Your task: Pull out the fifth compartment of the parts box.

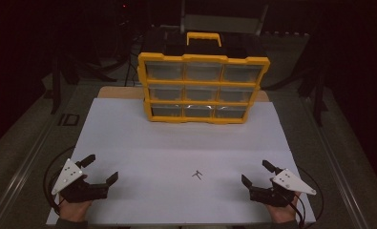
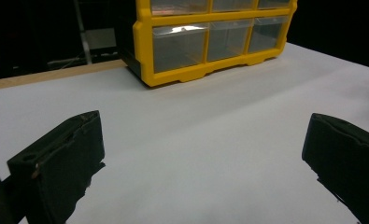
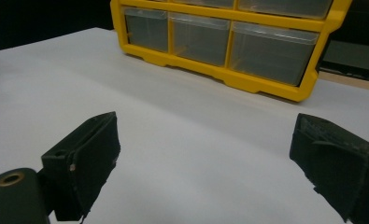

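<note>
I find both tongs resting low at the near edge of the tabletop (image 1: 129,129), one toward each near corner. The left tongs (image 1: 101,169) stand wide, with bare white surface between the jaws in the left gripper view. The right tongs (image 1: 257,172) also stand wide and hold nothing; the right gripper view shows bare tabletop between them.

The thing nearest the tongs is a small dark part (image 1: 198,174), lying loose on the white surface close to the near edge and somewhat right of the middle. It is too small for me to identify; it looks like a short piece with thin legs splayed toward the near edge, so I cannot give a firm long axis.

The relation that matters: the part lies between the two tongs but clearly nearer the right pair, off toward the middle of the tabletop from them and at about the same depth from the near edge. I judge the right hand better placed to reach it, by moving sideways along the near edge.

The yellow drawer cabinet (image 1: 203,59) stands upright at the far edge, centred, drawer fronts facing me, all drawers apparently shut. It is well apart from part and tongs alike.
</note>
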